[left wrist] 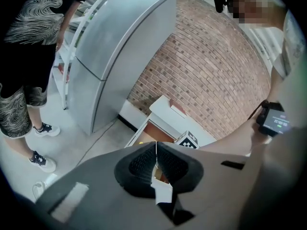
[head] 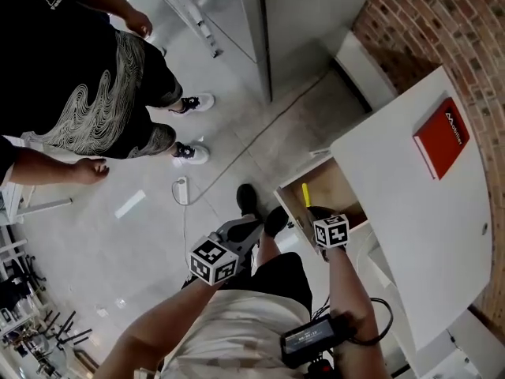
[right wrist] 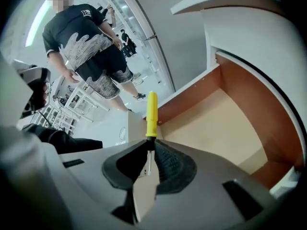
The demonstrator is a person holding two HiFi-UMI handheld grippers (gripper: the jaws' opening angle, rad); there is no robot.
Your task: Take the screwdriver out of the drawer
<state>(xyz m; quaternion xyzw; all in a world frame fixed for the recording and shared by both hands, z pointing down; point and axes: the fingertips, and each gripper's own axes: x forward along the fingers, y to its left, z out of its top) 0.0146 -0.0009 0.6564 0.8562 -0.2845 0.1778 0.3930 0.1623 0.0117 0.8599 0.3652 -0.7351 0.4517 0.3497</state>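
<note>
A: Screwdriver with the yellow plastic handle and thin metal shaft point(right wrist: 151, 111), where is it?

B: In the right hand-held gripper point(right wrist: 148, 152). Its jaws are clamped on the shaft just under the handle. The handle sticks out past the jaw tips, at centre frame in the right gripper view.

A: And relative to the open white drawer with the brown wooden inside point(right wrist: 225, 128)?

B: In the head view the yellow handle shows right of centre, over the drawer's left part. In the right gripper view it lines up with a corner of the drawer's walls.

A: The left hand-held gripper point(left wrist: 156, 159)?

B: Jaws pressed together with nothing between them. It is held apart from the drawer, at lower centre of the head view.

A: What carries the drawer?

B: A white table point(head: 410, 212) at the right of the head view, beside a red brick wall point(head: 442, 22). A flat red rectangular box point(head: 440, 138) lies on its top, toward the upper right.

A: Anyone else?

B: A person in a black T-shirt and black shorts with white wavy lines point(head: 102, 93) stands on the pale floor point(head: 118, 235), at upper left.
</note>
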